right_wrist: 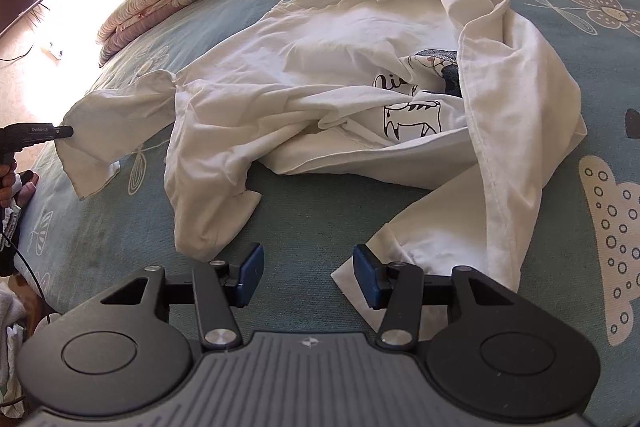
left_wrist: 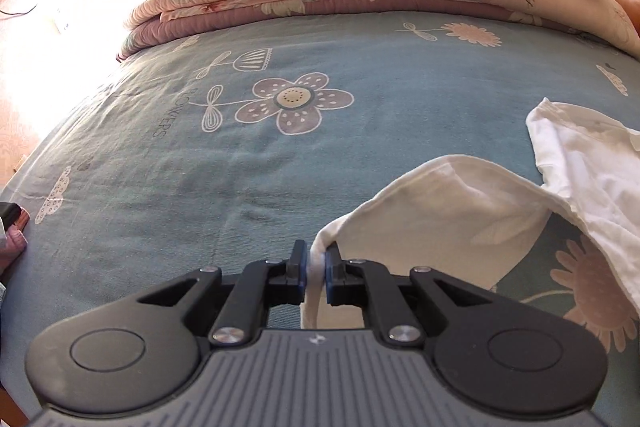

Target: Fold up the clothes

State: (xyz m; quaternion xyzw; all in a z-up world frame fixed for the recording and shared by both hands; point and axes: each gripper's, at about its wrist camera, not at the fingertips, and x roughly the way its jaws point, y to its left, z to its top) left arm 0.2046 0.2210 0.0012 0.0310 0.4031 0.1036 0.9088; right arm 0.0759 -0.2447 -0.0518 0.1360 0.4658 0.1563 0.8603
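Left wrist view, white shirt (left_wrist: 460, 211) sleeve pinched in left hand-held gripper (left_wrist: 317, 267)

Your left tool (left_wrist: 316, 269) and your right tool (right_wrist: 309, 277) are built alike: a grey ribbed body with a small star-like mark at its front edge, two black rounded housings each with a circular recess, and black link arms pinned with silver screws. Their fingers (right_wrist: 252, 273) carry blue pads. Seen from the right wrist, your left tool bears small white lettering, and a black cable (right_wrist: 28, 267) hangs below it.
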